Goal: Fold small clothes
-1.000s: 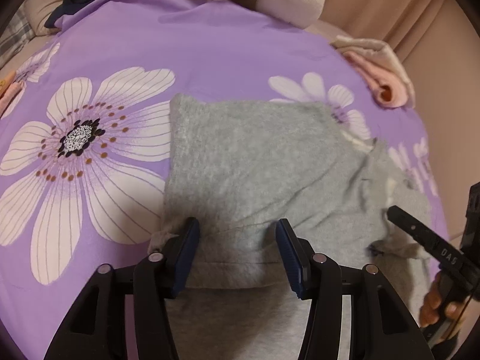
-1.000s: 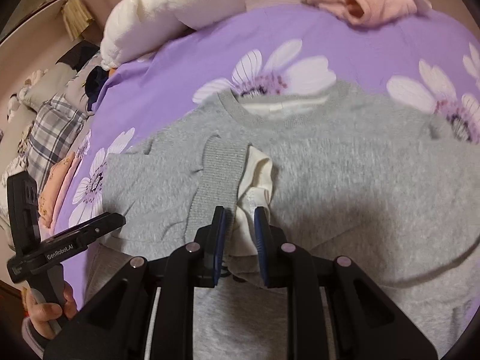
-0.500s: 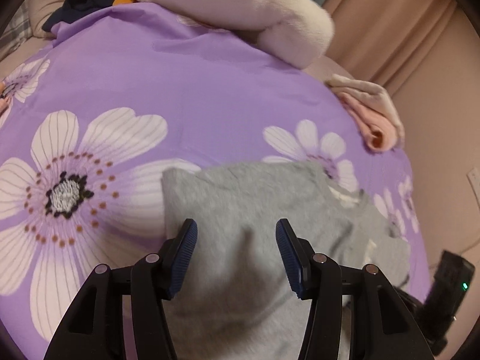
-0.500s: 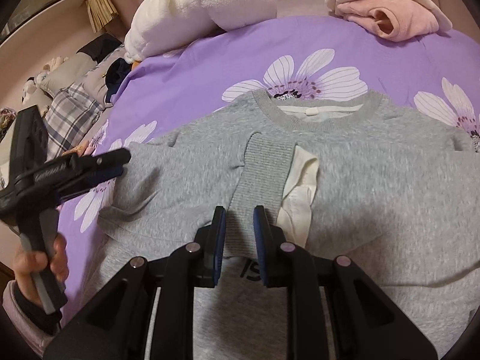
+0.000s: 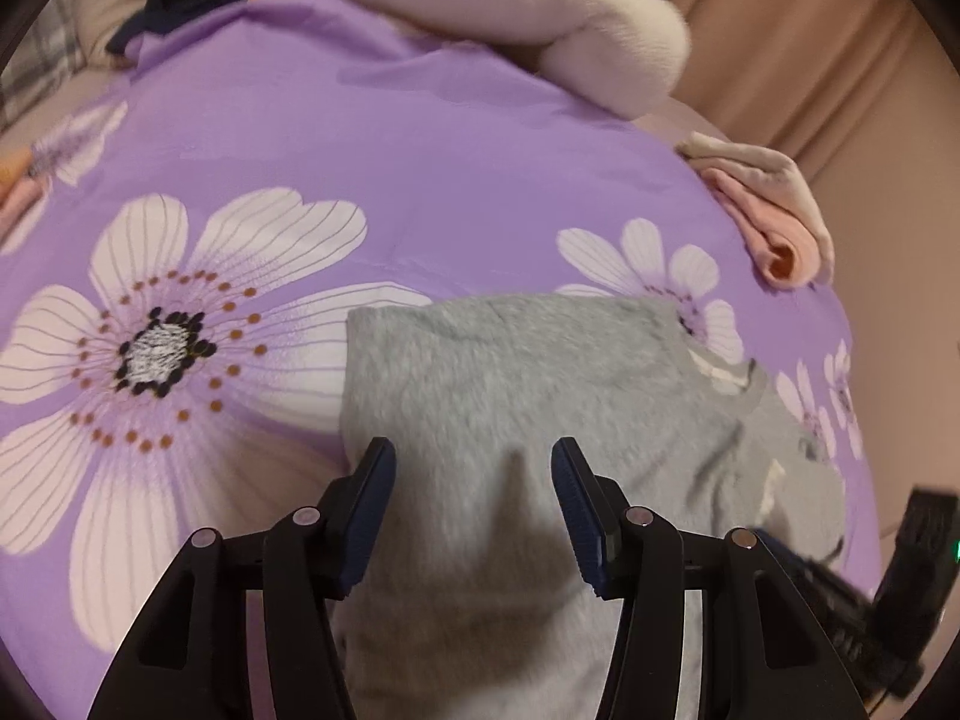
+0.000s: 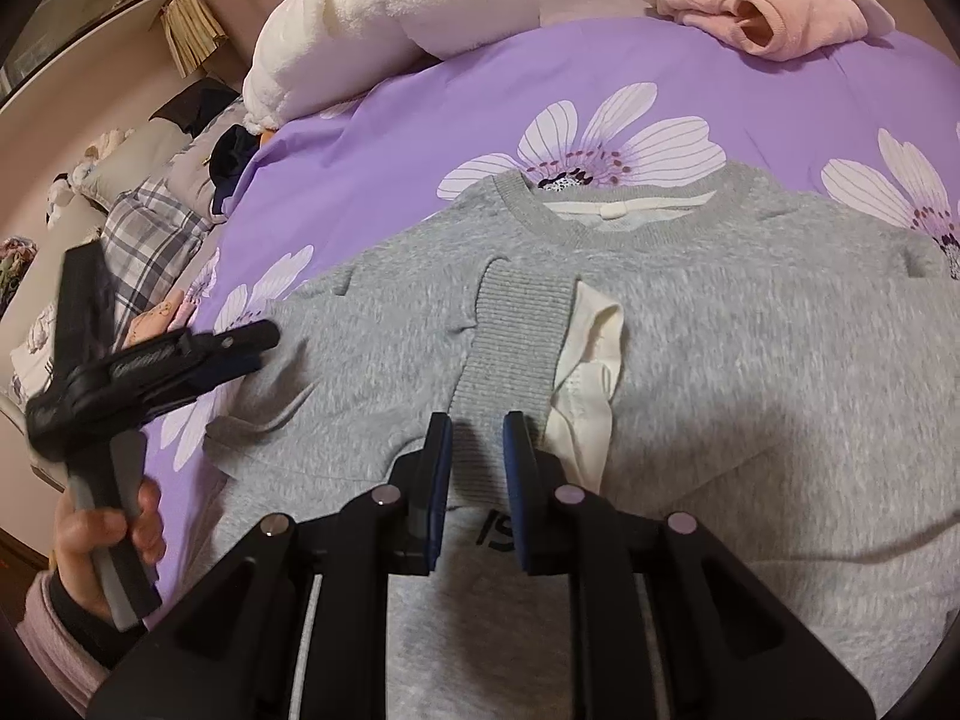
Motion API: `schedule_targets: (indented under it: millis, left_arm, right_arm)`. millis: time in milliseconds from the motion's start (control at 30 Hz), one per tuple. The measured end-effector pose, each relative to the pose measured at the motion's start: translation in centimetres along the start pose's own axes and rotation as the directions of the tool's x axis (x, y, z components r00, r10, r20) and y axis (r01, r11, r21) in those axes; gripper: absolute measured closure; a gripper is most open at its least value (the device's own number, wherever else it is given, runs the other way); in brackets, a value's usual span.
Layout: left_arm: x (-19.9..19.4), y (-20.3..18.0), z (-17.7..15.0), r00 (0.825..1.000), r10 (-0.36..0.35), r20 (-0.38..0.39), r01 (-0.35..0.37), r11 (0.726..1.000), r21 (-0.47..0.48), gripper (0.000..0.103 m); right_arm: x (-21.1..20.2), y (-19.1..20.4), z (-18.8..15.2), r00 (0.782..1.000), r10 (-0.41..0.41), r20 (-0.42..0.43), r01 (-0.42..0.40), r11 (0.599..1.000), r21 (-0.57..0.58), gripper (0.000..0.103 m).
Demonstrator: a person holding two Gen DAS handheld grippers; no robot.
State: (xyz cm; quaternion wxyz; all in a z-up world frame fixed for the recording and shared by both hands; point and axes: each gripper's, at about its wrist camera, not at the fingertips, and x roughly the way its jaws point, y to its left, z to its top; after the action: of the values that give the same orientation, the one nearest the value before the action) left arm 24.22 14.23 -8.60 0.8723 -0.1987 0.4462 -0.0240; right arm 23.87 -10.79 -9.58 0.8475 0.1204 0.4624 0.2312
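A grey sweatshirt (image 6: 750, 360) lies front up on the purple flowered bedspread (image 5: 360, 150), collar (image 6: 612, 204) at the far side. One sleeve is folded across the chest, and its ribbed cuff (image 6: 516, 330) and white lining (image 6: 591, 372) rest flat on the body. My right gripper (image 6: 478, 423) hovers over the cuff's near end with its jaws a narrow gap apart and no fabric pinched. My left gripper (image 5: 474, 450) is open and empty above the sweatshirt's (image 5: 540, 372) folded left side. The right wrist view shows this left gripper (image 6: 252, 345) held in a hand (image 6: 102, 528) above the left edge.
A rolled pink garment (image 6: 768, 18) lies at the far right edge of the bed. A white plush pillow (image 6: 384, 18) sits along the far side. Plaid cloth (image 6: 150, 228) and dark clothes are heaped beyond the left edge. A curtain hangs behind the bed.
My left gripper has lifted off the sweatshirt's near hem and now hangs above its left side. The cuff and white lining have shifted right, out from between my right fingers.
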Motion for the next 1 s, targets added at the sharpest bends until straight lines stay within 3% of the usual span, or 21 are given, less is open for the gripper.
schedule_targets:
  millis: [267,433,533,633,1000]
  left_arm:
    - [-1.4,-2.7,-2.4,1.000,0.024,0.009,-0.025,0.990,0.136,0.050]
    - [0.9,-2.4,-3.4,0.993,0.080,-0.087,-0.065,0.984,0.166,0.050]
    - [0.7,-2.5,-3.9,0.993,0.089,-0.077,-0.073,0.980,0.185,0.050]
    - [0.0,-2.8,-4.3,0.994,0.080,-0.068,-0.066,0.981,0.183,0.050]
    - [-2.8,-4.3,-6.7,0.999,0.031,-0.045,-0.021,0.980,0.199,0.050]
  right_arm:
    - [-0.5,0.3,-0.5,1.000,-0.006,0.005,0.006,0.999,0.034,0.082]
    - [-0.2,0.4,-0.3,0.999,-0.037,-0.011,0.037,0.999,0.023,0.085]
    - [-0.5,0.3,-0.3,0.999,-0.046,-0.016,0.047,0.999,0.022,0.085]
    - [-1.4,0.4,-0.7,0.999,-0.046,-0.008,0.046,0.999,0.010,0.080]
    - [-3.3,0.9,-2.7,0.999,-0.041,-0.012,0.041,0.999,-0.036,0.079]
